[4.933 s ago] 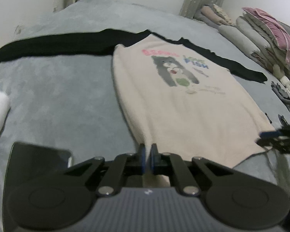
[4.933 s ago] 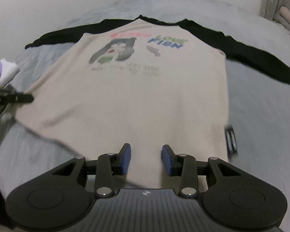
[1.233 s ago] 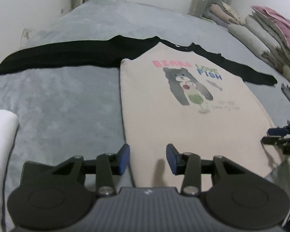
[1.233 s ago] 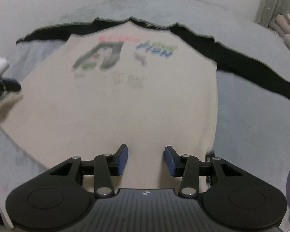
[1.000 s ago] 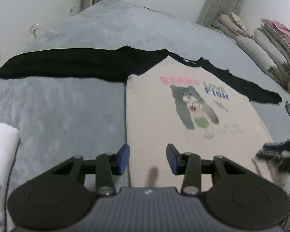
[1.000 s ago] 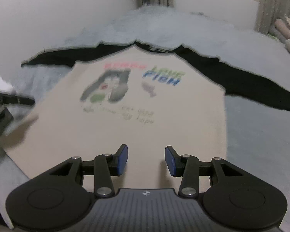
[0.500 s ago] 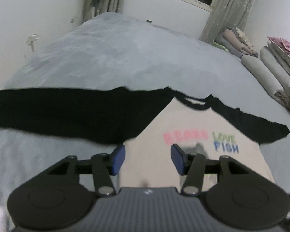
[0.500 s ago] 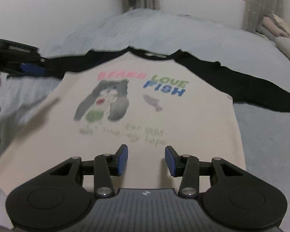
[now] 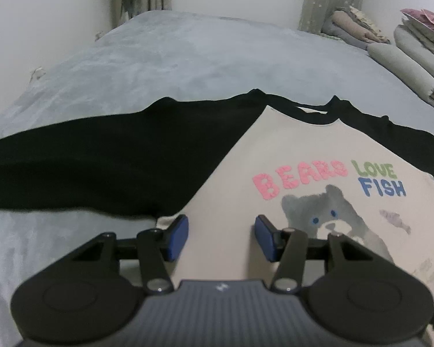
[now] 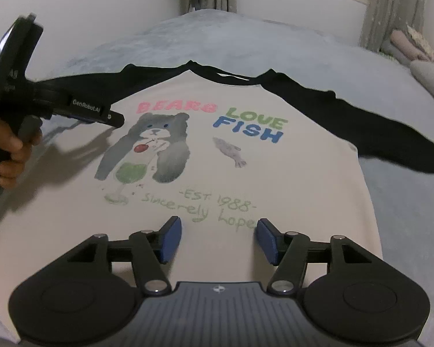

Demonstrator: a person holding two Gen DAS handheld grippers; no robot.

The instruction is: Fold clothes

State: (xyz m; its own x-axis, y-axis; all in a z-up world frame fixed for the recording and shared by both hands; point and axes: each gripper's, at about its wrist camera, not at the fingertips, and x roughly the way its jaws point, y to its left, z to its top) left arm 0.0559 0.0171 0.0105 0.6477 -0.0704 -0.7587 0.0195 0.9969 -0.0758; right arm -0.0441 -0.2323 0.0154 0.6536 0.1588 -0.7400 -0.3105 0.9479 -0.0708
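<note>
Left gripper [image 9: 221, 238] advanced from shirt [image 9: 318, 202] hem to armpit; both grippers' jaws just opened wider.

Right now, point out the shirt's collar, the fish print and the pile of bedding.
collar [image 10: 234, 78]: right wrist view, on the black neckband at the top of the shirt.
fish print [image 10: 230, 150]: right wrist view, on the grey fish's body.
pile of bedding [image 9: 413, 49]: left wrist view, on the folded grey layers.

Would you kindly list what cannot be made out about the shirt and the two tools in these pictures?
- Shirt hem: in both wrist views each tool's own body covers it.
- Left sleeve cuff: cut off by the left wrist view's edge.
- Right sleeve cuff: cut off by the right wrist view's edge.
- Left tool in the right wrist view: seen side-on, so its gap is hidden.
- Right tool height above the fabric: not judgeable.
</note>
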